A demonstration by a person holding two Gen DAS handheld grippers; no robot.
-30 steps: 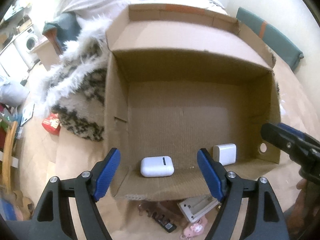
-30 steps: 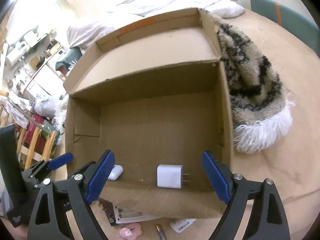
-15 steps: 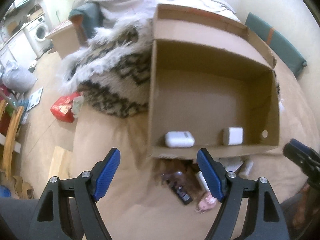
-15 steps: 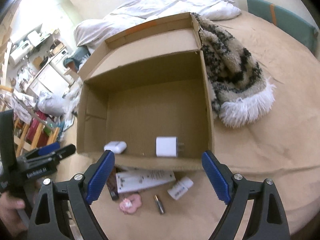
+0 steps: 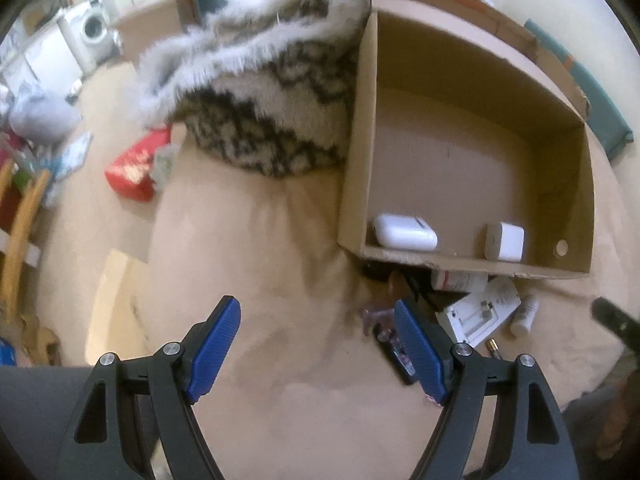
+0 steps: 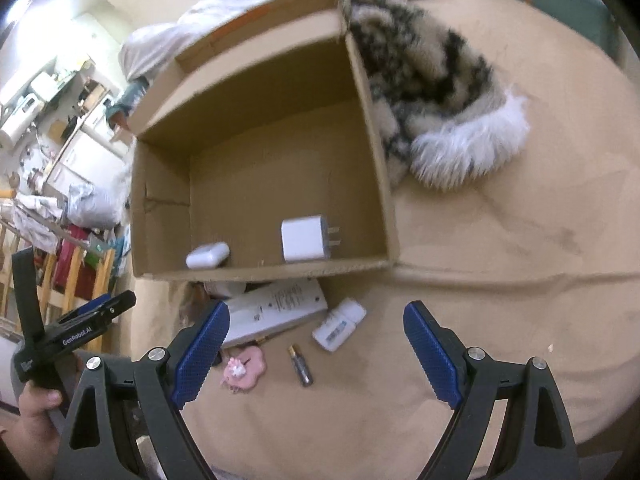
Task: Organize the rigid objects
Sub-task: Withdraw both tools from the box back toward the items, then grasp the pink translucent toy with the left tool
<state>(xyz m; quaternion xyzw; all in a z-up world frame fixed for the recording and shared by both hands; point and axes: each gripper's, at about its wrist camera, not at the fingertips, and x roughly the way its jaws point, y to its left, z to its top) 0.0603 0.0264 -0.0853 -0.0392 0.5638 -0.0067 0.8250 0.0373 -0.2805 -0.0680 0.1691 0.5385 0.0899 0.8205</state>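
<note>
Both grippers hanging empty over the clutter, jaws spread.

Left gripper (image 5: 318,348) and right gripper (image 6: 316,350) are gripping nothing. Earbud case (image 6: 207,255) and charger (image 6: 306,240) are sitting inside the cardboard box (image 6: 392,216); battery (image 6: 301,365), small bottle (image 6: 339,324) and flat white box (image 6: 276,309) are lying outside, just beside its near wall. Risk: battery is round and thin, likely rolling off the pads; crowded items getting nudged under the box.

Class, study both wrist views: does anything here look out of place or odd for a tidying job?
Yes. Only the earbud case and the charger plug lie inside the cardboard box. A battery, a small white bottle, a flat white package and a pink charm lie scattered on the bed outside its front wall.
</note>
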